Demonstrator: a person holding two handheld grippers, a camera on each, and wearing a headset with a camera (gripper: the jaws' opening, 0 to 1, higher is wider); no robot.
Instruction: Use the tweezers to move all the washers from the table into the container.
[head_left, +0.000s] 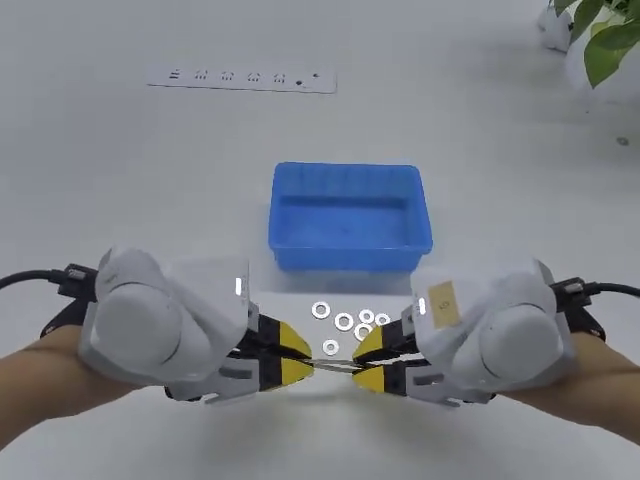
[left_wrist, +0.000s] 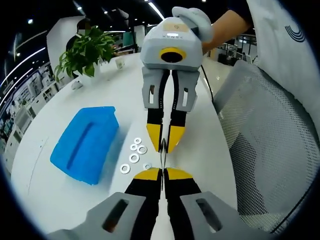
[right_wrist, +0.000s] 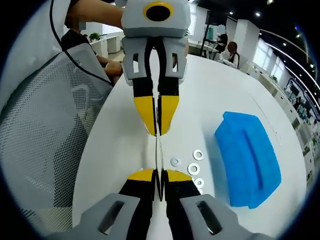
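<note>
Thin metal tweezers span the gap between my two grippers, which face each other tip to tip just above the white table. My left gripper is shut on one end and my right gripper is shut on the other. The tweezers run from my left jaws to the right gripper's tips. Several flat metal washers lie loose on the table just beyond the tweezers. Behind them stands the blue container. The washers and container lie to the right of my right gripper.
A white power strip lies at the far side of the table. A potted plant stands at the far right corner. A mesh chair sits past the near table edge. Bare table lies on both sides of the container.
</note>
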